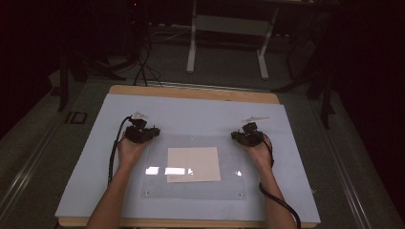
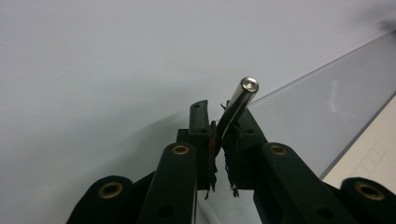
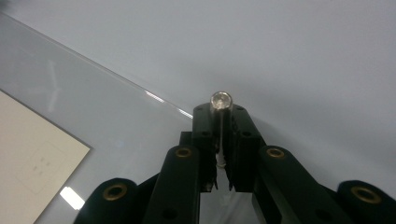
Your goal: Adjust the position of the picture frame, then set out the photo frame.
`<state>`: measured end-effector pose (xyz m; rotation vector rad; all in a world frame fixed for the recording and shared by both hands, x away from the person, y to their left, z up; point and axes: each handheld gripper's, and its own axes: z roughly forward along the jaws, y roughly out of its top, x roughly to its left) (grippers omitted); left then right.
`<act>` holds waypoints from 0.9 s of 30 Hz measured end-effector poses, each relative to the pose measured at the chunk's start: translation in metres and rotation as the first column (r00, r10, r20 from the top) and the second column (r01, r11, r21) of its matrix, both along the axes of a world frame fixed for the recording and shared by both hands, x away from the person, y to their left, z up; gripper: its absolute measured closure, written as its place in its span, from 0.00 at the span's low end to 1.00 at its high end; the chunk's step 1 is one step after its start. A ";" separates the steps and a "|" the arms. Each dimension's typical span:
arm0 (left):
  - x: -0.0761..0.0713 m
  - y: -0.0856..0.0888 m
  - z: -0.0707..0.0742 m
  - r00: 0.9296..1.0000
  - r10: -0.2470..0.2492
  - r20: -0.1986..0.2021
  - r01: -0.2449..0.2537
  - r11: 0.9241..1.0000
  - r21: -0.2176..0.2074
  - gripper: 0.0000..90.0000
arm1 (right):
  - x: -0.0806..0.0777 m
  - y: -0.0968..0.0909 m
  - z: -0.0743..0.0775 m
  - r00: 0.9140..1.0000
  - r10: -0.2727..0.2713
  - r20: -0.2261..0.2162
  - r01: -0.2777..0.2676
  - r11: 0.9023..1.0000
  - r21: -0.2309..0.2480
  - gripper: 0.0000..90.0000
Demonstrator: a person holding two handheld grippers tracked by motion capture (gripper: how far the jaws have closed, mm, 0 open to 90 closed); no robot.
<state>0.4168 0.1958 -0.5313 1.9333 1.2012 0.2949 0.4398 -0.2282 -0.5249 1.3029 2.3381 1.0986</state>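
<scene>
The left hand-held gripper (image 2: 223, 122) pinched a metal rod (image 2: 236, 108), which leaned to the right out of its jaws. The right hand-held gripper (image 3: 220, 116) pinched a second rod (image 3: 220, 103) standing straight between its jaws. Both hovered over the pale-blue table (image 1: 191, 112), at the far left and far right corners of a clear sheet (image 1: 229, 171) covering a paper (image 1: 193, 163).

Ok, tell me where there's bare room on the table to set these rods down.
Bare mat lies behind the clear sheet, between the left gripper and right gripper, and along both side edges. The paper takes up the sheet's middle.
</scene>
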 end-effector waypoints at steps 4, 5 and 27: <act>0.000 0.001 -0.002 1.000 0.002 -0.001 -0.002 1.000 -0.015 0.90 | 0.000 -0.001 -0.001 1.000 0.006 0.000 -0.006 1.000 0.012 0.92; 0.000 0.001 -0.002 1.000 0.002 -0.001 -0.002 1.000 -0.015 0.90 | 0.000 -0.001 -0.001 1.000 0.006 0.000 -0.006 1.000 0.012 0.92; -0.022 0.010 0.006 0.982 0.037 0.186 -0.029 0.998 -0.048 0.82 | 0.000 -0.003 -0.004 1.000 0.012 0.008 -0.012 0.999 0.031 0.92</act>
